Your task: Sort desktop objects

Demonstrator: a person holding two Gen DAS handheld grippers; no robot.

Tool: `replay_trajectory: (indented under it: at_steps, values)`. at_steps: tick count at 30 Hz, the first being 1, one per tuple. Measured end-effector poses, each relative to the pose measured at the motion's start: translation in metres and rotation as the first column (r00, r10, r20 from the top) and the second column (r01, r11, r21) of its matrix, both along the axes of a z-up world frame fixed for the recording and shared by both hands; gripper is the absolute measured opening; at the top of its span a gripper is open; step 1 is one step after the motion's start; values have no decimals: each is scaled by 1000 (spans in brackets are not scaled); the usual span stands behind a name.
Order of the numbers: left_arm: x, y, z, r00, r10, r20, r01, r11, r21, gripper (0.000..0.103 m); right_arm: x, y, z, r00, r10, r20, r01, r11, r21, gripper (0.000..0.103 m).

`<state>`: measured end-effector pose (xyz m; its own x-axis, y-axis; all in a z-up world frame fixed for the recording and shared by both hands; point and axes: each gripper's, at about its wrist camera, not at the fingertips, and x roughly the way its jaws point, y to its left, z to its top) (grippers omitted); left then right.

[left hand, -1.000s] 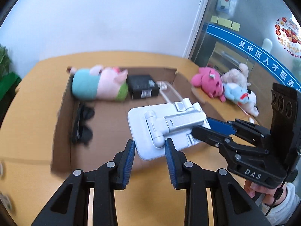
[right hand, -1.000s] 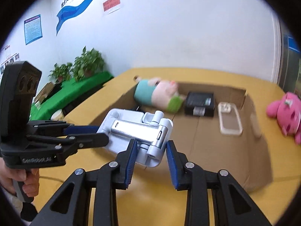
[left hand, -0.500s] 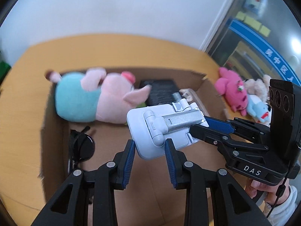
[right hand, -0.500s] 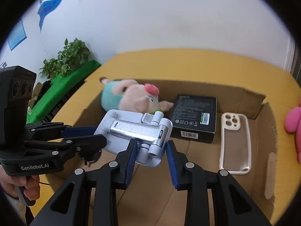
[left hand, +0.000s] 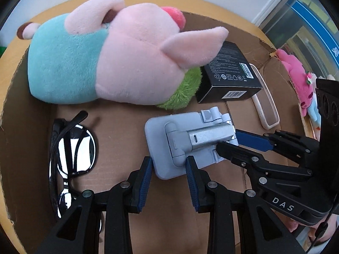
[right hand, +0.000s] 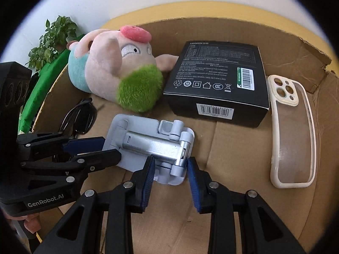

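A white folding phone stand (left hand: 186,139) (right hand: 152,144) hangs low over the floor of an open cardboard box (right hand: 233,148). My left gripper (left hand: 168,165) is shut on the stand's near end, with a blue pad against each side. My right gripper (right hand: 169,166) is shut on the other end, around the hinged metal arm. Each gripper shows in the other's view: the right gripper (left hand: 227,140) comes in from the right, the left gripper (right hand: 110,149) from the left. Whether the stand touches the box floor I cannot tell.
Inside the box lie a pink and teal pig plush (left hand: 106,59), a black product box (left hand: 228,72), a clear phone case (right hand: 292,131) and black sunglasses (left hand: 72,146). Pink plush toys (left hand: 296,76) sit outside on the yellow table. Bare cardboard shows around the stand.
Both grippers have carried the stand forward and down, from above the box's near edge into the box, and now tilt more steeply downward. Both grips are unchanged.
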<state>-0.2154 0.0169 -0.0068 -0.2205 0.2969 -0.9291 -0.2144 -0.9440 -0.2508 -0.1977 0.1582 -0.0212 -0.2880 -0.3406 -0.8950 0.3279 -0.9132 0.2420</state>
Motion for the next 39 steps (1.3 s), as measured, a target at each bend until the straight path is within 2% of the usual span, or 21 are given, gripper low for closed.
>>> replay_trajectory:
  at_steps: [2, 3, 4, 5, 6, 8, 9, 10, 11, 12, 13, 14, 15, 18, 19, 21, 26, 27, 28, 30, 39]
  values:
    - [6, -1, 7, 1000, 3, -15, -3, 1000, -19, 30, 0, 2, 3, 1000, -16, 14, 17, 1000, -18, 31]
    - [12, -2, 16, 999, 1, -50, -3, 999, -42, 31, 4, 5, 11, 1000, -29, -4, 29, 999, -20, 33]
    - [22, -5, 31, 995, -4, -104, -2, 998, -59, 31, 10, 8, 20, 999, -41, -36, 40, 999, -17, 38]
    - [31, -10, 43, 989, -3, -147, -6, 998, -60, 32, 24, 12, 39, 993, -56, -102, 55, 998, -8, 52]
    - [43, -18, 58, 981, 4, -194, -14, 998, -53, 35, 33, 16, 51, 986, -64, -151, 64, 998, -2, 60]
    - [78, -36, 95, 948, 33, -315, -47, 998, -39, 52, 75, 27, 86, 951, -81, -297, 82, 997, -8, 79]
    - [97, -46, 112, 922, 50, -384, -72, 996, -44, 69, 92, 33, 97, 933, -89, -350, 88, 996, -19, 82]
    - [122, -57, 129, 881, 74, -468, -122, 990, -73, 85, 112, 39, 105, 912, -98, -399, 93, 995, -32, 83]
    - [145, -67, 142, 833, 94, -545, -180, 978, -106, 91, 135, 44, 110, 893, -105, -439, 93, 995, -48, 84]
    - [168, -75, 150, 786, 104, -609, -228, 965, -129, 103, 157, 52, 109, 882, -110, -458, 89, 994, -67, 85]
    - [194, -83, 155, 735, 112, -668, -268, 954, -135, 103, 173, 57, 105, 878, -118, -464, 90, 993, -81, 85]
    - [207, -88, 154, 712, 117, -692, -285, 949, -133, 103, 193, 62, 94, 873, -131, -469, 100, 991, -91, 85]
    - [218, -90, 150, 702, 122, -701, -290, 949, -125, 103, 199, 65, 86, 869, -145, -473, 120, 989, -83, 85]
    - [228, -81, 117, 721, 138, -679, -266, 960, -87, 103, 206, 73, 57, 851, -213, -480, 213, 975, -55, 85]
    - [230, -75, 102, 719, 152, -678, -265, 962, -66, 103, 205, 75, 50, 847, -232, -479, 232, 971, -59, 85]
    - [228, -64, 77, 703, 175, -689, -262, 965, -22, 103, 208, 72, 40, 806, -252, -535, 260, 964, -62, 85]
    - [221, -38, 30, 692, 208, -692, -336, 940, -53, 103, 216, 61, 30, 737, -225, -638, 253, 966, -49, 89]
    - [223, -31, 27, 668, 186, -720, -358, 929, -93, 103, 220, 62, 30, 730, -223, -646, 252, 966, -48, 90]
    - [227, -27, 25, 640, 176, -748, -365, 926, -95, 103, 220, 62, 29, 723, -223, -654, 253, 966, -50, 93]
    - [227, -25, 21, 630, 177, -756, -349, 935, -72, 103, 220, 64, 27, 712, -233, -663, 263, 963, -56, 100]
    - [227, -25, 22, 627, 176, -759, -348, 935, -71, 103, 220, 65, 25, 708, -236, -665, 265, 962, -59, 103]
